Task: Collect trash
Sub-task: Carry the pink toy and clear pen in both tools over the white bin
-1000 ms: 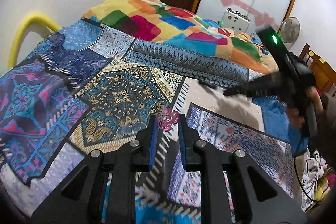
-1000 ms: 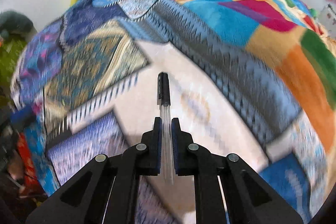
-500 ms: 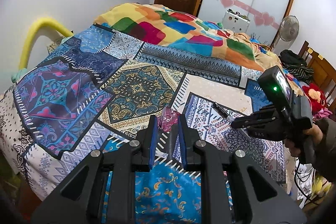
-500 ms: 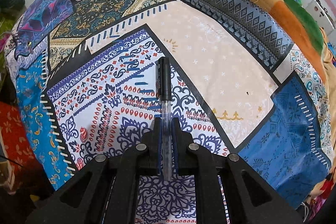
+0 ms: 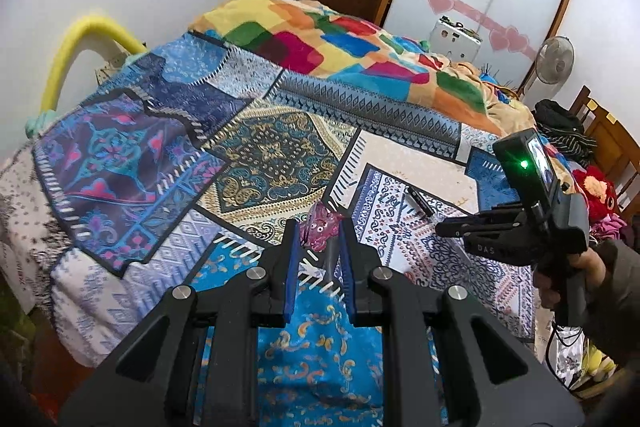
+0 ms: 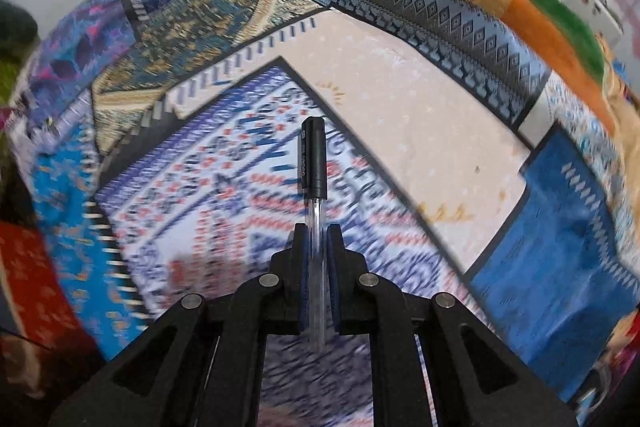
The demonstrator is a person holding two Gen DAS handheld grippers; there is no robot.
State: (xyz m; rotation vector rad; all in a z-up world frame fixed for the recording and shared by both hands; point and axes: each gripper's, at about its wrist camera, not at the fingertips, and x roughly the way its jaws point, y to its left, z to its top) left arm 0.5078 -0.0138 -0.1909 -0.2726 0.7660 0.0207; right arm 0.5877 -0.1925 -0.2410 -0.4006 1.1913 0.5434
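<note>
My left gripper (image 5: 319,227) is shut on a crumpled pink wrapper (image 5: 319,229) and holds it above the near edge of the patchwork bedspread (image 5: 276,163). My right gripper (image 6: 316,233) is shut on a clear pen with a black cap (image 6: 313,163), which sticks forward above the bedspread (image 6: 400,131). In the left wrist view the right gripper (image 5: 442,225) is at the right, held in a hand, with the pen (image 5: 420,202) pointing left out of its tip.
A multicoloured blanket (image 5: 360,43) lies across the far half of the bed. A yellow curved tube (image 5: 76,47) stands at the left wall. A fan (image 5: 554,61), a wooden chair (image 5: 608,135) and a pile of clothes are at the right. A door and wardrobe stand behind.
Both grippers have drawn back from the bed with the wrapper and the pen held. The right gripper has moved down and right in the left wrist view.
</note>
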